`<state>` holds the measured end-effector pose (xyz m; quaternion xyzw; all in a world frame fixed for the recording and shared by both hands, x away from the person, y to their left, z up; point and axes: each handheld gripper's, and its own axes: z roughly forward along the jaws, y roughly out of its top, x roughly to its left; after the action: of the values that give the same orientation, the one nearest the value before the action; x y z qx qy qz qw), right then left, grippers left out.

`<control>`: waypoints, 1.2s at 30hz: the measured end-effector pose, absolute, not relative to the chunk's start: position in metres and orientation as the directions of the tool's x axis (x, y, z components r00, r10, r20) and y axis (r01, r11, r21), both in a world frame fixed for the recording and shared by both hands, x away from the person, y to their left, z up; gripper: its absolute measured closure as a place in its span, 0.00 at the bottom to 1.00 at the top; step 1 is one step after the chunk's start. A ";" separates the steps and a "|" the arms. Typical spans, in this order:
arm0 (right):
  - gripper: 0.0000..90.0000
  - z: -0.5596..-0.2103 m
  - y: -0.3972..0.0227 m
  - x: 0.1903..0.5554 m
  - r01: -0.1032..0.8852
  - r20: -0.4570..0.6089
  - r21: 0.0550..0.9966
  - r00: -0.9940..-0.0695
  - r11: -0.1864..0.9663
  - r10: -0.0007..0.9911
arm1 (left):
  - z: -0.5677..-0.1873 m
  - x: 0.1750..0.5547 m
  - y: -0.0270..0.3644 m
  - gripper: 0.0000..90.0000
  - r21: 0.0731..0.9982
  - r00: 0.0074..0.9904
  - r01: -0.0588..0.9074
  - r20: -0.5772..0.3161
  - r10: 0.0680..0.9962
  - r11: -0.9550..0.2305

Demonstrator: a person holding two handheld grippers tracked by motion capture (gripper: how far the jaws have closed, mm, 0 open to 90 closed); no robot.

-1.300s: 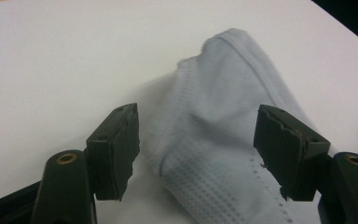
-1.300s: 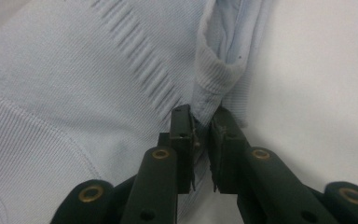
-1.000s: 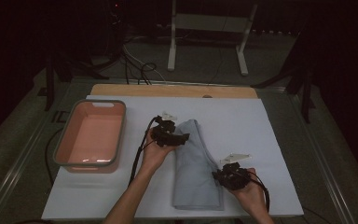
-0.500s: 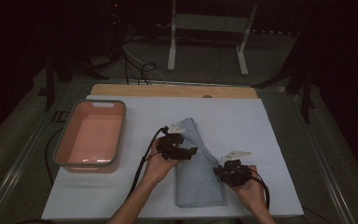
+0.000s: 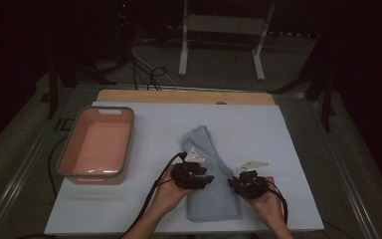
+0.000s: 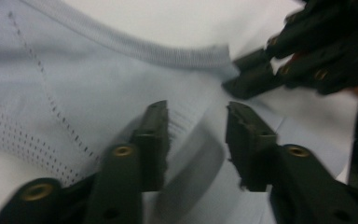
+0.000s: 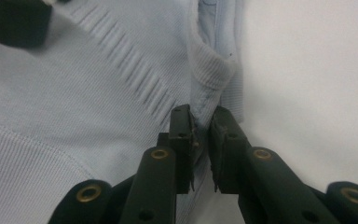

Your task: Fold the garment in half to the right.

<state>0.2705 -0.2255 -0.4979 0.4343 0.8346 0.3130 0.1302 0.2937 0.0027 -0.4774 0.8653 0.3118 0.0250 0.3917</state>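
— Where is our blue shirt [image 5: 211,179]?
— Folded on the white table [image 5: 288,149]. Our right gripper [image 7: 200,122] pinches its edge. Our left gripper [image 6: 196,140] was just closing, cloth between its jaws, not squeezed.

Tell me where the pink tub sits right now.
In the high view the pink tub sits on the white mat's left side, left of the folded blue garment.

This looks like a lab. A white table [image 5: 278,129] stands in a dark room. Cables [image 5: 149,74] and a metal stand [image 5: 221,25] sit behind it.
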 end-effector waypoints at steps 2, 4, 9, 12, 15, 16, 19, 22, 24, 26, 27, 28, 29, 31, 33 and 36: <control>0.87 -0.498 -0.226 0.270 0.644 0.055 0.637 -0.587 0.424 0.808 | -0.479 0.294 0.001 0.77 0.685 0.808 0.517 -0.194 0.556 -0.513; 0.79 -0.497 -0.226 0.269 0.647 0.060 0.640 -0.580 0.415 0.812 | -0.482 0.293 -0.002 0.81 0.671 0.816 0.507 -0.172 0.552 -0.540; 0.54 -0.495 -0.229 0.265 0.668 0.120 0.648 -0.562 0.365 0.818 | -0.492 0.290 -0.011 0.89 0.639 0.823 0.494 -0.126 0.554 -0.589; 0.42 -0.495 -0.231 0.261 0.690 0.152 0.638 -0.549 0.343 0.822 | -0.497 0.291 -0.013 0.91 0.622 0.819 0.503 -0.122 0.561 -0.600; 0.33 -0.496 -0.232 0.257 0.700 0.161 0.630 -0.543 0.338 0.824 | -0.502 0.291 -0.015 0.93 0.617 0.812 0.514 -0.126 0.571 -0.596; 0.31 -0.496 -0.233 0.255 0.700 0.160 0.630 -0.541 0.336 0.826 | -0.502 0.291 -0.015 0.93 0.617 0.810 0.518 -0.130 0.572 -0.593; 0.26 -0.496 -0.233 0.251 0.707 0.162 0.620 -0.540 0.341 0.826 | -0.503 0.291 -0.014 0.94 0.623 0.803 0.524 -0.136 0.580 -0.581; 0.24 -0.498 -0.232 0.247 0.713 0.168 0.607 -0.547 0.351 0.820 | -0.504 0.292 -0.015 0.94 0.624 0.796 0.533 -0.142 0.588 -0.572; 0.26 -0.501 -0.231 0.246 0.724 0.175 0.594 -0.543 0.352 0.822 | -0.504 0.293 -0.015 0.95 0.624 0.793 0.537 -0.145 0.592 -0.567; 0.29 -0.503 -0.231 0.246 0.736 0.187 0.579 -0.538 0.350 0.822 | -0.505 0.292 -0.015 0.95 0.627 0.790 0.541 -0.149 0.595 -0.561; 0.31 -0.504 -0.231 0.247 0.745 0.199 0.572 -0.534 0.345 0.822 | -0.505 0.292 -0.015 0.95 0.628 0.788 0.543 -0.152 0.597 -0.557; 0.33 -0.505 -0.231 0.247 0.747 0.207 0.567 -0.538 0.348 0.817 | -0.505 0.292 -0.014 0.95 0.628 0.788 0.544 -0.153 0.597 -0.556; 0.35 -0.506 -0.230 0.247 0.755 0.220 0.559 -0.535 0.344 0.816 | -0.505 0.292 -0.014 0.95 0.629 0.787 0.545 -0.155 0.597 -0.555; 0.36 -0.508 -0.229 0.247 0.762 0.225 0.548 -0.532 0.345 0.816 | -0.506 0.292 -0.014 0.95 0.630 0.785 0.547 -0.159 0.599 -0.551; 0.37 -0.507 -0.229 0.247 0.768 0.233 0.542 -0.527 0.342 0.817 | -0.506 0.292 -0.014 0.95 0.630 0.784 0.548 -0.159 0.600 -0.550; 0.48 -0.507 -0.229 0.247 0.774 0.247 0.533 -0.529 0.342 0.811 | -0.506 0.292 -0.014 0.95 0.630 0.781 0.554 -0.165 0.603 -0.545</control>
<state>0.2468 -0.2295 -0.5066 0.4841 0.8187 0.3074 0.0307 0.2922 -0.0138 -0.5056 0.8782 0.3292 0.0357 0.3452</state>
